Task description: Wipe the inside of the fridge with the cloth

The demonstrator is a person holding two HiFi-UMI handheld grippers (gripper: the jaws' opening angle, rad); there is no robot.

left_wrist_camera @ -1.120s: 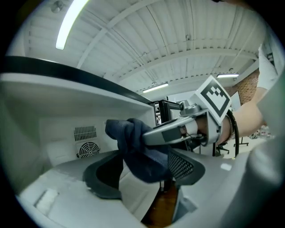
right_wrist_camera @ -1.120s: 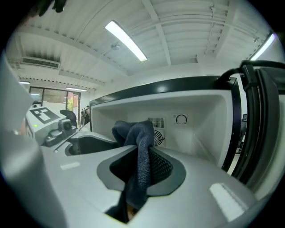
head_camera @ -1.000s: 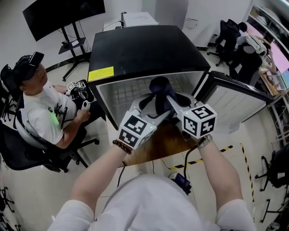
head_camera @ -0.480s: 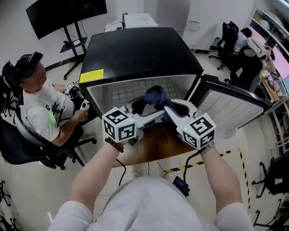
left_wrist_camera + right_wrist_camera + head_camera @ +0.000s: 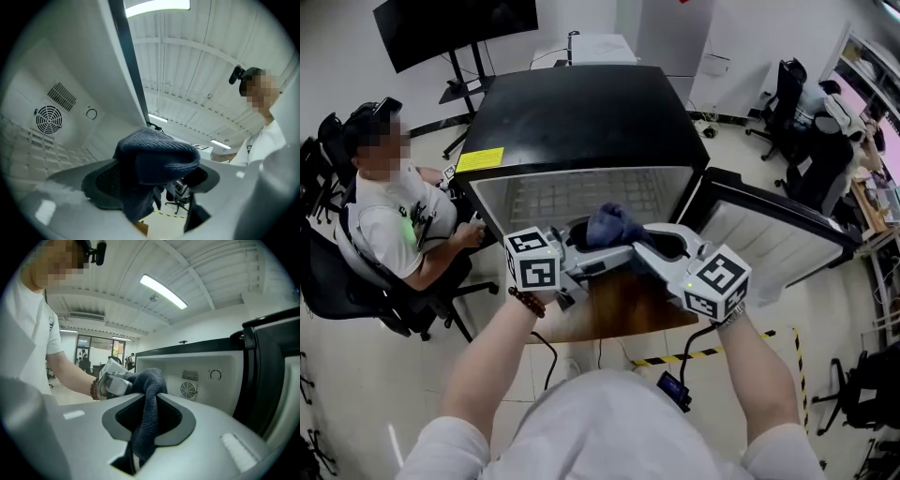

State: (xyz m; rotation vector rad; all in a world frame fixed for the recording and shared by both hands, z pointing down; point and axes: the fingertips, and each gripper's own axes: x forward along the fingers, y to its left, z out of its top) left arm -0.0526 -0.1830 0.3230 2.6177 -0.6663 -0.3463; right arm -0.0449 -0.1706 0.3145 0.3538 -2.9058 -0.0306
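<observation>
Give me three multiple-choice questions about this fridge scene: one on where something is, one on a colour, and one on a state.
1. Where is the cloth?
A. Clamped by the left gripper and the right gripper, in front of the open fridge
B. On the floor
C. On a chair

2. What colour is the cloth?
A. Yellow
B. White
C. Dark blue

3. How is the fridge door?
A. Shut
B. Open
C. Taken off

Answers:
1 A: each gripper view shows its jaws closed on the cloth.
2 C: it looks dark blue in every view.
3 B: it swings out to the right, baring the white interior.
</observation>
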